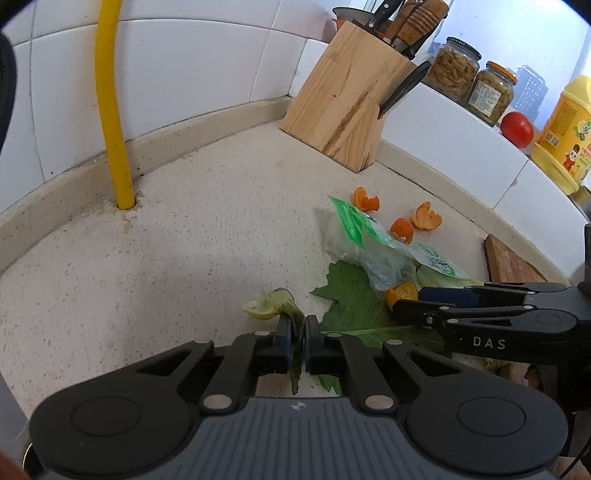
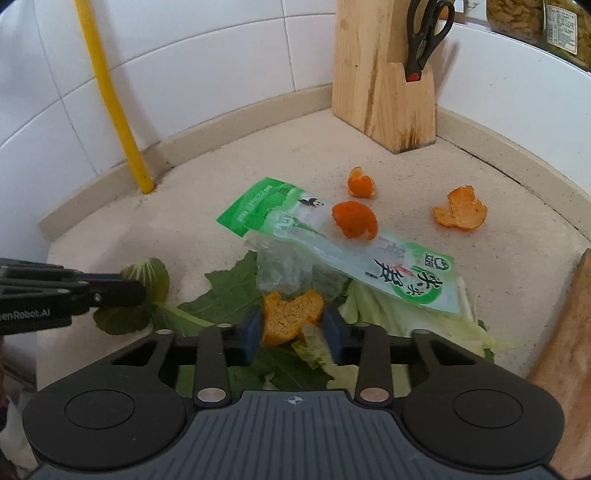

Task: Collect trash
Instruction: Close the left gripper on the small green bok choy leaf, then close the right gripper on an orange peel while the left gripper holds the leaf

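Note:
My left gripper (image 1: 298,332) is shut on a wilted green leaf (image 1: 269,304), pinched upright between its pads just above the counter. In the right wrist view my right gripper (image 2: 292,322) is closed on an orange peel (image 2: 291,310), with both pads against its sides. Under it lie a large green leaf (image 2: 229,291) and pale cabbage scraps (image 2: 406,317). A green snack packet (image 2: 332,240) rests on a crumpled clear bag (image 2: 288,269). Three more peels (image 2: 361,182) (image 2: 354,219) (image 2: 460,210) lie beyond. The left gripper (image 2: 136,291) enters from the left.
A wooden knife block (image 2: 376,74) with scissors (image 2: 428,33) stands in the back corner. A yellow pipe (image 2: 110,96) rises from the speckled counter (image 1: 166,258). A cutting board (image 2: 569,332) lies at right. Jars (image 1: 454,68), a tomato (image 1: 517,129) and a yellow bottle (image 1: 565,136) line the ledge.

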